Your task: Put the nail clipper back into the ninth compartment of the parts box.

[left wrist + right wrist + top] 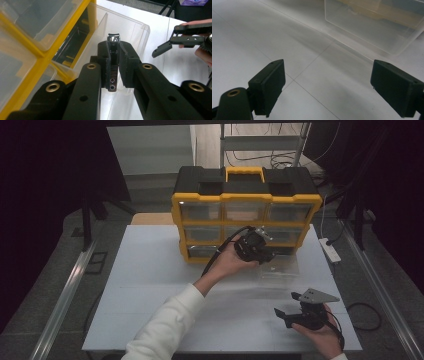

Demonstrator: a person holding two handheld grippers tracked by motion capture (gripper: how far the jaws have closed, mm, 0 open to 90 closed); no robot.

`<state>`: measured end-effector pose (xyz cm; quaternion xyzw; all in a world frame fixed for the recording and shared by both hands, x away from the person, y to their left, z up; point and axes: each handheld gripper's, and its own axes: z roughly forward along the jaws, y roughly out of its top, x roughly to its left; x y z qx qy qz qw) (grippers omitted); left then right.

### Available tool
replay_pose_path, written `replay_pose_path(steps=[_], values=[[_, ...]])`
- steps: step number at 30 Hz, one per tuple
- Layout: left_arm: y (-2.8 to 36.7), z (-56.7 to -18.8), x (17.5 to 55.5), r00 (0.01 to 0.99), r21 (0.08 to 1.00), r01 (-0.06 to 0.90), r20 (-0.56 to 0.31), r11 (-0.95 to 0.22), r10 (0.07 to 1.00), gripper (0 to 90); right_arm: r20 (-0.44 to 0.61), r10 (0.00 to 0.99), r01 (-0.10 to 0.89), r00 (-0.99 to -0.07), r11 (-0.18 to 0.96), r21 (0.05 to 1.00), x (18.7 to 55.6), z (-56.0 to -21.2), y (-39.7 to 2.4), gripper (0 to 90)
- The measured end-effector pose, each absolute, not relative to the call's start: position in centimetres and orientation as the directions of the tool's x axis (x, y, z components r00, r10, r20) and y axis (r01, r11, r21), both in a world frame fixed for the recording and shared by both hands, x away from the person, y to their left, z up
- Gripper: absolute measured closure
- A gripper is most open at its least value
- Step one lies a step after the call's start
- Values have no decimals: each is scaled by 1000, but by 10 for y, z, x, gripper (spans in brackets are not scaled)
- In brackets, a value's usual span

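Yellow-and-black drawer cabinet (pixel 245 205) stands at the far side of the white table (pixel 150 285). One clear drawer (pixel 125 32) is pulled out and rests on the table in front of it; contents cannot be made out. Left gripper (pixel 114 50) is clamped on a metal nail clipper (pixel 113 62), held over this drawer. Cabinet's other drawers look closed. Right gripper (pixel 327 87) hangs near the table's near edge, jaws wide, holding nothing.

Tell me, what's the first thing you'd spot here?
The big yellow-and-black drawer cabinet at the table's far edge stands out. In front of it the left gripper is shut on a shiny nail clipper, above a pulled-out clear drawer. The right gripper waits open near the front.
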<state>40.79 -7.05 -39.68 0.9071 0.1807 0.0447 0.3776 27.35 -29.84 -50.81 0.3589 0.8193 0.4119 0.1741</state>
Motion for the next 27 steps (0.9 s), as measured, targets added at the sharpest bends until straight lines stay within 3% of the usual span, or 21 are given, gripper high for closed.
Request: replay_pose_path(steps=[27], values=[[-96,-421,420,924,674,327,-81,-663,374,798,9,731,443,-682,405,800,273,-508,-299,130]])
